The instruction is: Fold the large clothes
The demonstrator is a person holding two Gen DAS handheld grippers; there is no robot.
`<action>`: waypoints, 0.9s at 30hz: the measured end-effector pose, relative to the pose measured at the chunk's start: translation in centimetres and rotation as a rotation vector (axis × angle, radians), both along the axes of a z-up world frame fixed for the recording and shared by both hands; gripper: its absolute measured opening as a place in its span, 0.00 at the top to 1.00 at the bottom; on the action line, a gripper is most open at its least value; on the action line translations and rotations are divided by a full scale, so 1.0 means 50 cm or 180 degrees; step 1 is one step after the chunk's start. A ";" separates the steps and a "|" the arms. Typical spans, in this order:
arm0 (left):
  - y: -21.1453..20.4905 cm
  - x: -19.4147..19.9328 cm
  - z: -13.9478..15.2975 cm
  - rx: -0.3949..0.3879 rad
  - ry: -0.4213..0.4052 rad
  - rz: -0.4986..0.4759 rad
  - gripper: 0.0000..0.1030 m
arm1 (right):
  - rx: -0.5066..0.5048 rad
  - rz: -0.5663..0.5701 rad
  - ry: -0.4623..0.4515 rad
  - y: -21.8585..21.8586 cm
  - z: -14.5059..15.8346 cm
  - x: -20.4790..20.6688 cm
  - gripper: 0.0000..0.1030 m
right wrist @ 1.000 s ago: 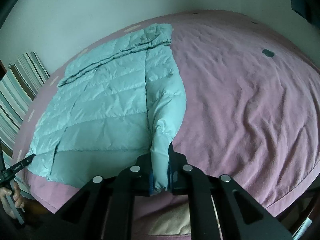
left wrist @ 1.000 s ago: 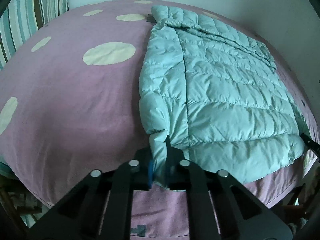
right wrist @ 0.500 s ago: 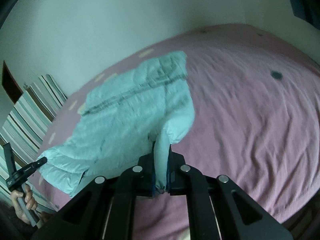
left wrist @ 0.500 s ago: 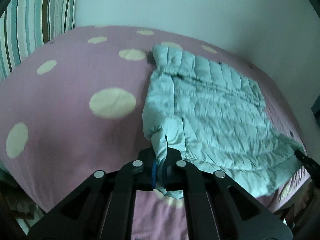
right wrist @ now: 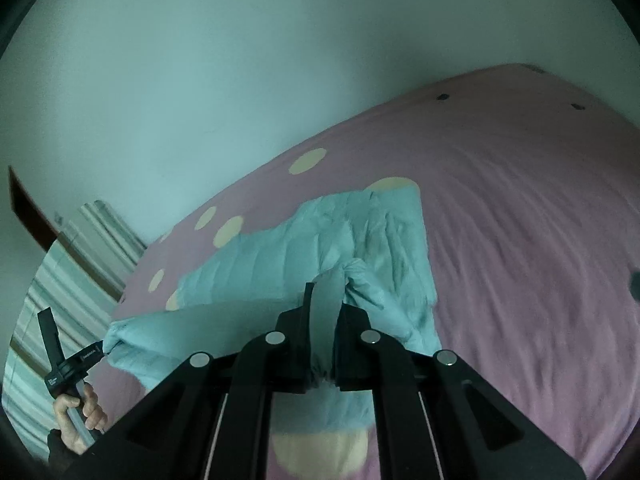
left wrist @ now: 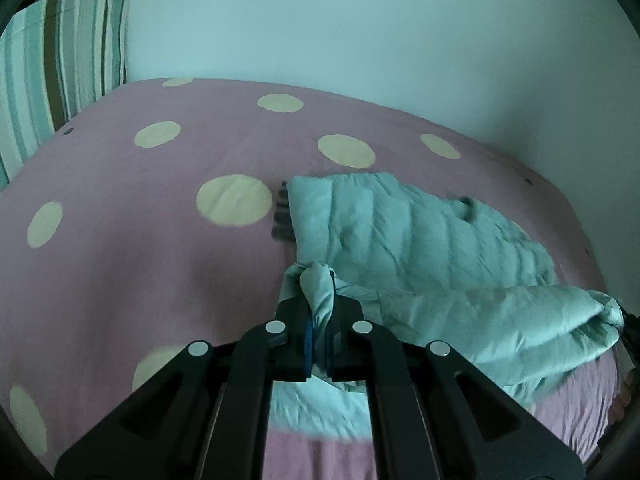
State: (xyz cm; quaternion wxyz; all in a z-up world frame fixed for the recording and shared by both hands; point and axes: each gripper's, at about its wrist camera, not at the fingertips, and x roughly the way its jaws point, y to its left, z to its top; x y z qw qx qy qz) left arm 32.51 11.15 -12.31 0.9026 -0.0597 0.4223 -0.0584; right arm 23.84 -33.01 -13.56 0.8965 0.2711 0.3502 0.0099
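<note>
Item: pale green quilted jacket [left wrist: 420,240], lying across the right half of a bed. Striped pillows [left wrist: 60,64], upright at the far left of the left wrist view, against a plain wall [left wrist: 320,20]. Bed cover [left wrist: 140,208], pink with cream dots, spread flat and bare to the left of the jacket. Left claw [left wrist: 319,312], low in the middle of the left wrist view, closed tight on a bunched corner of the jacket's near edge; cloth pinched between its pads and raised off the cover. From that corner the near edge runs rightward as a lifted, rolled ridge to the frame's edge; the far part of the jacket rests flat on the bed. In the right wrist view, a hand [right wrist: 78,412] at lower left holds the left claw's handle, its tip touching the jacket's left corner. Right claw [right wrist: 323,320], centre of that view, clamped on the opposite near corner, cloth rising between its pads. Wrinkled pink cover to the right, bare.
</note>
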 end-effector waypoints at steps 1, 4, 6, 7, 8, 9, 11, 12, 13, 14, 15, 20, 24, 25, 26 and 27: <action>-0.007 0.039 -0.013 0.0025 0.0053 0.0006 0.96 | 0.0002 -0.0002 0.0058 -0.004 -0.009 0.031 0.94; -0.022 0.112 -0.056 0.0113 0.0179 0.0013 0.96 | 0.0019 -0.0008 0.0238 -0.013 -0.046 0.108 0.94; -0.031 0.145 -0.086 0.0178 0.0254 0.0017 0.96 | 0.0005 -0.0002 0.0408 -0.015 -0.084 0.153 0.94; -0.036 0.161 -0.105 0.0205 0.0302 0.0012 0.96 | -0.0001 -0.0005 0.0456 -0.014 -0.096 0.166 0.94; -0.040 0.174 -0.123 0.0229 0.0348 0.0004 0.96 | -0.0008 -0.0007 0.0538 -0.014 -0.118 0.182 0.94; -0.042 0.184 -0.132 0.0250 0.0377 -0.0007 0.96 | -0.0008 -0.0008 0.0585 -0.016 -0.134 0.190 0.94; -0.049 0.194 -0.152 0.0287 0.0400 -0.0059 0.95 | -0.0008 -0.0012 0.0671 -0.017 -0.159 0.203 0.94; -0.050 0.196 -0.156 0.0298 0.0407 -0.0076 0.95 | -0.0016 -0.0011 0.0681 -0.015 -0.165 0.206 0.93; -0.050 0.196 -0.155 0.0296 0.0390 -0.0093 0.94 | -0.0048 -0.0009 0.0676 -0.012 -0.165 0.207 0.93; -0.048 0.195 -0.152 0.0306 0.0362 -0.0097 0.91 | -0.0107 -0.0001 0.0664 -0.007 -0.161 0.205 0.92; -0.045 0.196 -0.146 0.0294 0.0333 -0.0099 0.91 | -0.0142 -0.0003 0.0653 -0.007 -0.156 0.210 0.92; -0.032 0.200 -0.099 0.0140 0.0192 -0.0111 0.73 | -0.0162 -0.0047 0.0537 -0.019 -0.120 0.194 0.76; -0.022 0.188 -0.048 0.0109 -0.0045 -0.0019 0.31 | -0.0171 -0.0162 0.0348 -0.036 -0.081 0.172 0.53; -0.018 0.181 -0.033 0.0123 -0.0141 -0.0004 0.31 | -0.0188 -0.0161 0.0319 -0.038 -0.073 0.168 0.52; -0.017 0.181 -0.025 0.0152 -0.0189 -0.0001 0.30 | -0.0201 -0.0155 0.0312 -0.040 -0.070 0.167 0.52; -0.016 0.179 -0.018 0.0185 -0.0221 -0.0009 0.29 | -0.0216 -0.0144 0.0312 -0.042 -0.067 0.165 0.52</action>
